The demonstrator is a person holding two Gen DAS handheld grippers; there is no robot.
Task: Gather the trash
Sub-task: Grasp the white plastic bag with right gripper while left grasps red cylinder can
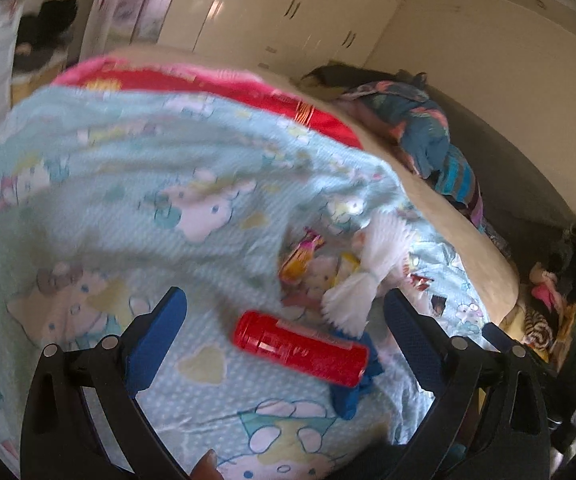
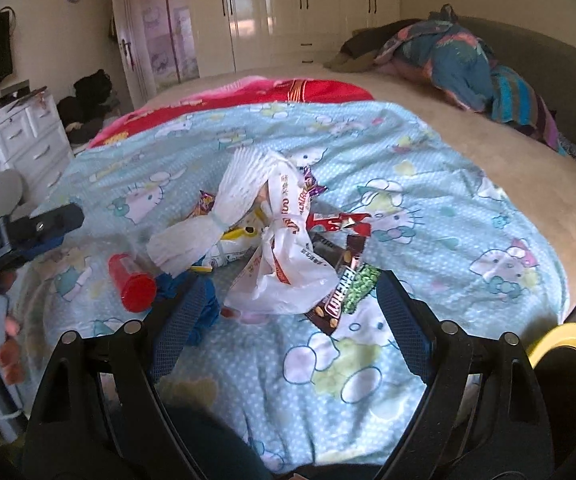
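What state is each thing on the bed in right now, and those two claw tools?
Left gripper: open, empty.
Right gripper: open, empty.
Red bottle: lying on its side, cap on.
White plastic bag: crumpled, knotted.
Chocolate wrapper: lying flat on blanket.
Wardrobe doors: closed.

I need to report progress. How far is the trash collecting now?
Nothing looks collected yet. The left claw and the right claw are both open and empty. The red bottle, white plastic bag, candy wrappers and crumpled white paper all lie on the blue blanket.
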